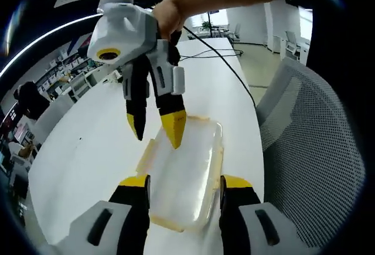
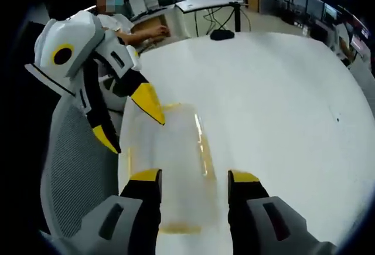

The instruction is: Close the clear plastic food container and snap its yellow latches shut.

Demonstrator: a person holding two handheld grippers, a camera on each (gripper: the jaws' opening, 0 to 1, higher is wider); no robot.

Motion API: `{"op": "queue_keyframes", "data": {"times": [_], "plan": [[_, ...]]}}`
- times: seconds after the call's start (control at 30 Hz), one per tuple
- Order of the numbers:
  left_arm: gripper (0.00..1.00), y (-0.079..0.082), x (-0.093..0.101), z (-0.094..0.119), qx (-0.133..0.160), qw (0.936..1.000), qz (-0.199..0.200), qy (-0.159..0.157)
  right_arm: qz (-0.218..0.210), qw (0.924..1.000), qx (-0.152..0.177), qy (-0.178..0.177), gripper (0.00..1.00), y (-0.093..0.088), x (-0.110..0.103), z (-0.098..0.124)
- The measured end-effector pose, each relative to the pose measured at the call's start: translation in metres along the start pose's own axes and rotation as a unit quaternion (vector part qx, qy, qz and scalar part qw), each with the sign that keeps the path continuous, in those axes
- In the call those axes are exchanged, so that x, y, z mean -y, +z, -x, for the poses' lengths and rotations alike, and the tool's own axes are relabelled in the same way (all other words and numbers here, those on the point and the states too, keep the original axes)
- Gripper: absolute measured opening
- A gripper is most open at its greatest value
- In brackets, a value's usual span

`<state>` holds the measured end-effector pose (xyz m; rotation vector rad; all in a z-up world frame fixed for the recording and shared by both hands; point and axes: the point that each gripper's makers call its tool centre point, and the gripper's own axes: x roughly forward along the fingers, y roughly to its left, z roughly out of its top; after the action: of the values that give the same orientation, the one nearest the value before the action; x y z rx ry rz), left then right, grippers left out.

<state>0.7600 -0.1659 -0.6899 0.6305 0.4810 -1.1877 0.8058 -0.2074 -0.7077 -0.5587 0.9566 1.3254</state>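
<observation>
Both tools stood with jaws wide apart, gripping nothing. The left gripper [image 1: 183, 186] straddled one end of the clear container [image 1: 186, 173], which lay on the white table [image 1: 94, 143] near its edge, beside a mesh chair [image 1: 310, 149]. The right gripper [image 1: 157, 127] hovered over the container's far end, one yellow tip touching or just above the lid.
</observation>
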Motion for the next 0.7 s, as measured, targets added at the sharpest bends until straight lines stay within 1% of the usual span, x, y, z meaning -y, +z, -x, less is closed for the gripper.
{"op": "queue_keyframes", "data": {"times": [0.03, 0.17, 0.4, 0.7], "plan": [[0.43, -0.001, -0.001, 0.001, 0.001, 1.0, 0.009, 0.002, -0.001, 1.0, 0.002, -0.003, 0.42, -0.002, -0.001, 0.002], [0.45, -0.005, -0.005, 0.004, 0.0, 0.9997, 0.022, 0.011, -0.007, 0.9999, 0.009, -0.013, 0.44, -0.009, -0.003, 0.008], [0.49, -0.013, -0.012, 0.01, 0.005, 0.9979, 0.058, 0.029, -0.012, 0.9987, 0.028, -0.04, 0.45, -0.02, -0.013, 0.019], [0.51, -0.022, -0.014, 0.014, 0.005, 0.9958, 0.082, 0.041, -0.018, 0.9962, 0.041, -0.074, 0.47, -0.034, -0.022, 0.024]]}}
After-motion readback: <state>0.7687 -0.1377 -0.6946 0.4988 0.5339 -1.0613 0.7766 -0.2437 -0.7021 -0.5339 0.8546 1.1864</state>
